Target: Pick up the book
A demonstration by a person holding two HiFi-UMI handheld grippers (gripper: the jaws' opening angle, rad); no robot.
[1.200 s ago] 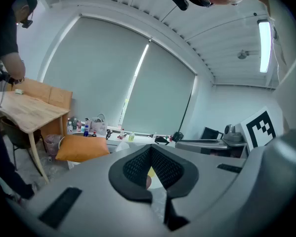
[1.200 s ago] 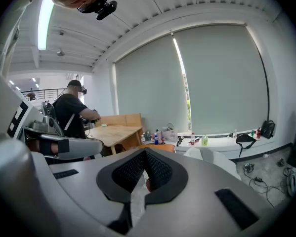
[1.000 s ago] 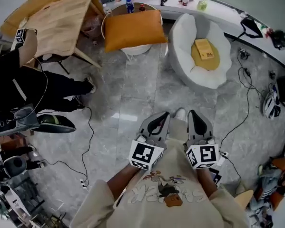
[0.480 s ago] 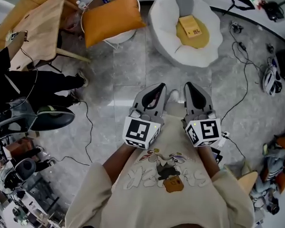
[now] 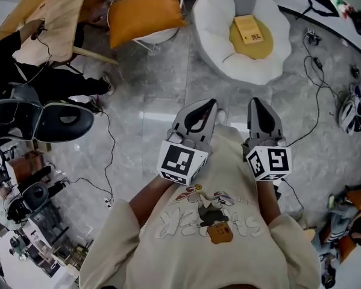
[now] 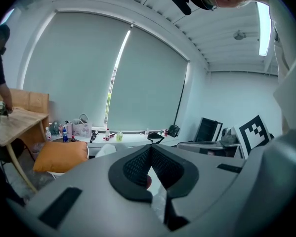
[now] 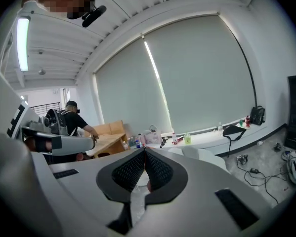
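The book (image 5: 248, 29) is a tan paperback lying flat on the yellow cushion (image 5: 252, 44) of a white flower-shaped floor seat (image 5: 219, 26), at the top of the head view. My left gripper (image 5: 205, 103) and right gripper (image 5: 256, 101) are held side by side in front of my chest, pointing toward the seat, well short of it over the grey floor. Both are shut with nothing between the jaws. In the left gripper view the left gripper (image 6: 150, 147) has its tips together, as does the right gripper (image 7: 144, 149) in the right gripper view. The jaws hide the book in both.
An orange cushion (image 5: 145, 14) lies on a round white table left of the seat. A wooden table (image 5: 53, 17) and a person in black (image 5: 23, 71) are at far left, with a black chair (image 5: 56, 120). Cables (image 5: 316, 101) trail over the floor on the right.
Both grippers have moved forward over the floor toward the white seat, which now lies nearer in the head view. Both stay shut and empty.
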